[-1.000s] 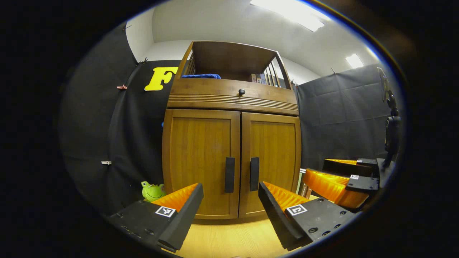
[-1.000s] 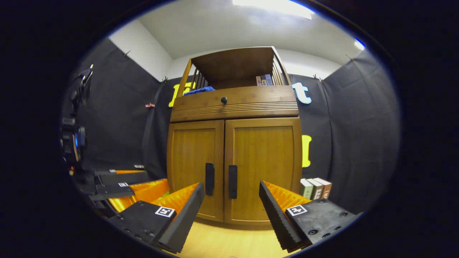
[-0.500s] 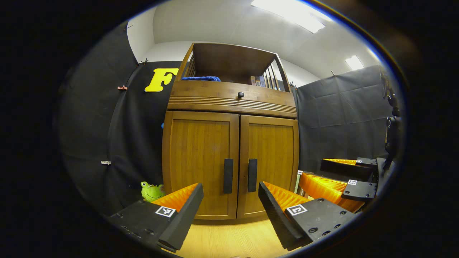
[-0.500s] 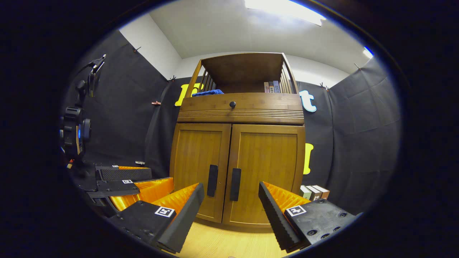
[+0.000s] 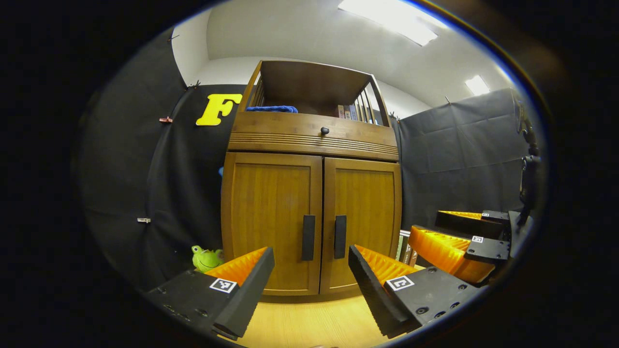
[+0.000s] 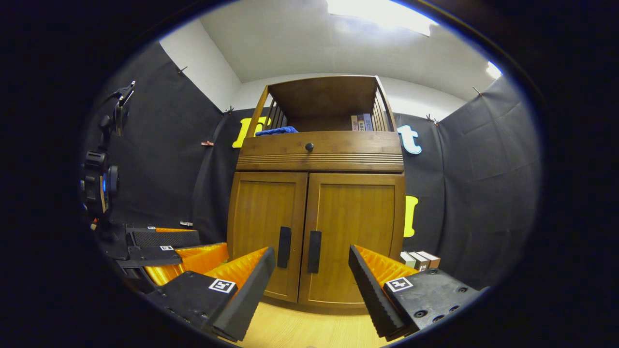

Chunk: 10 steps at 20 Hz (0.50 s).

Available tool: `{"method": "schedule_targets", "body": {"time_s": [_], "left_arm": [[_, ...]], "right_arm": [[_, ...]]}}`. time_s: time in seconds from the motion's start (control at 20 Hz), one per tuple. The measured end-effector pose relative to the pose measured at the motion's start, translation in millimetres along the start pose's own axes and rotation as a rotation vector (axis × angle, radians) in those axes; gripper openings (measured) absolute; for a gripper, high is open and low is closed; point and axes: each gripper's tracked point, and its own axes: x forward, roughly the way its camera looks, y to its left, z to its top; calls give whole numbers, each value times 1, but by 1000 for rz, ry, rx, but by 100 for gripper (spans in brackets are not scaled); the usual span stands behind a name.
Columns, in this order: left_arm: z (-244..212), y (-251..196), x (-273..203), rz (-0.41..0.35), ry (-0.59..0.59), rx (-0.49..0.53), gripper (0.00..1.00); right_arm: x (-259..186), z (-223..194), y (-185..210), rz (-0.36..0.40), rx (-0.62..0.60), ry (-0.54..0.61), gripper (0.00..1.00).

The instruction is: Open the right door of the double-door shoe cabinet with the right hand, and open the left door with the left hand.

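Approach: both doors shut, grippers clear of the cabinet.
Right gripper (image 6: 312, 282) and left gripper (image 5: 312, 285) have fingers apart, empty. The two handles (image 6: 314, 251) sit just beside each other at the cabinet (image 6: 319, 159) centre; a misaligned right gripper may catch the left door (image 6: 263, 232) instead of the right door (image 6: 355, 232).

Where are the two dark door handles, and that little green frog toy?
left door handle (image 5: 308, 237), left gripper view, middle of the dark bar.
right door handle (image 6: 314, 251), right gripper view, middle of the dark bar.
green frog toy (image 5: 205, 258), left gripper view, on its body, left of the cabinet.
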Motion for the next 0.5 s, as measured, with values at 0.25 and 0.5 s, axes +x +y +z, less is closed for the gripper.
{"method": "schedule_targets", "body": {"time_s": [0.25,0.5], "left_arm": [[2,-1,-2,-12,-9,2,96],[3,4,-3,-10,-19,4,96]], "right_arm": [[4,-7,0,-1,17,17,96],[24,-13,4,-2,20,23,96]]}}
